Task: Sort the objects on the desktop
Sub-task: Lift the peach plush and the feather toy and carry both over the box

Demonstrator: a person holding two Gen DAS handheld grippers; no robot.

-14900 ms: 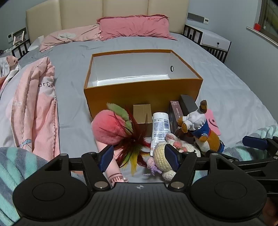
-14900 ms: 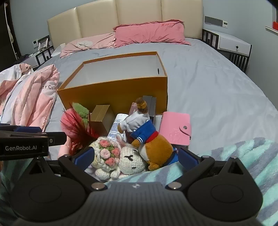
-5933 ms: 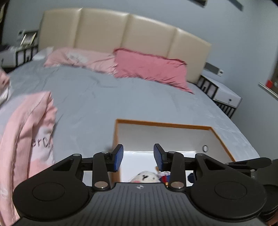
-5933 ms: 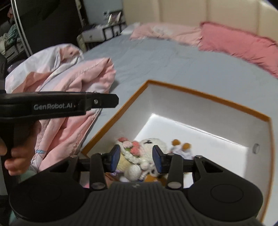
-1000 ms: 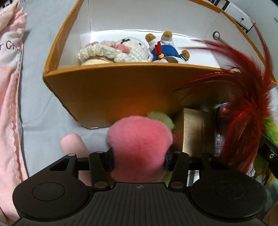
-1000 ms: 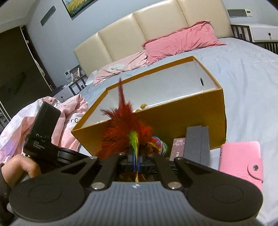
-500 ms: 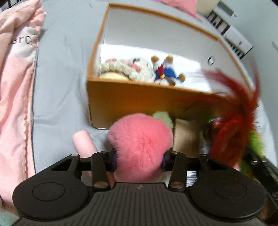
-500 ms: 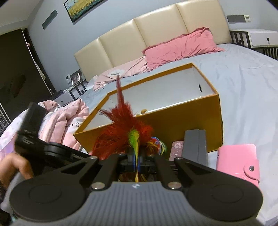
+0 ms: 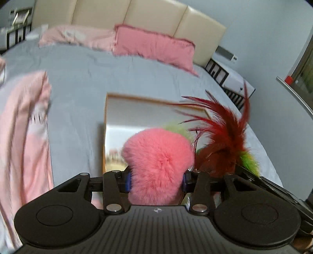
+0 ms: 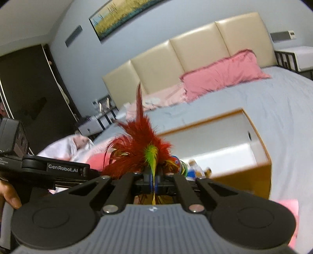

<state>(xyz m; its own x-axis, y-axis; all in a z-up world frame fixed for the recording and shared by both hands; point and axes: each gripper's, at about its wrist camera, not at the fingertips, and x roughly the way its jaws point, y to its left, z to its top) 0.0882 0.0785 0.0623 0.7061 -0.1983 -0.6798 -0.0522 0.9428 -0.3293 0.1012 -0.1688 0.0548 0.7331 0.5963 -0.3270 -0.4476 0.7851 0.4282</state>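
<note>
Both grippers have risen since a second ago, when the pink plush peach sat low in front of the orange box's near wall; now the peach and the feather toy hang above the box's rim and the headboard fills the far view.

The left gripper (image 9: 156,178) has its blue pads pressed into the sides of the pink plush peach (image 9: 158,166), the jaws having just closed a little further on it. The peach bulges up and away from the jaws, its green leaf (image 9: 176,127) at the far end, so its long axis runs away from the camera.

The right gripper (image 10: 154,180) is clamped tight on the quill end of the feather toy (image 10: 140,150). Its red plumes fan upward and away with one long feather standing nearly upright, and a green-yellow tuft sits just above the jaws. In the left view the toy rises just right of the peach.

Beyond both lies the orange box (image 10: 244,175), white inside, on the grey bedsheet (image 9: 82,93). Plush toys (image 10: 197,170) lie blurred in the box.

A pink blanket (image 9: 25,125) is heaped at the left. Farther off are two pink pillows (image 9: 154,46), a cream padded headboard (image 10: 195,58), a white nightstand (image 9: 232,78) at the right, and a framed landscape painting (image 10: 125,15) on the grey wall.
</note>
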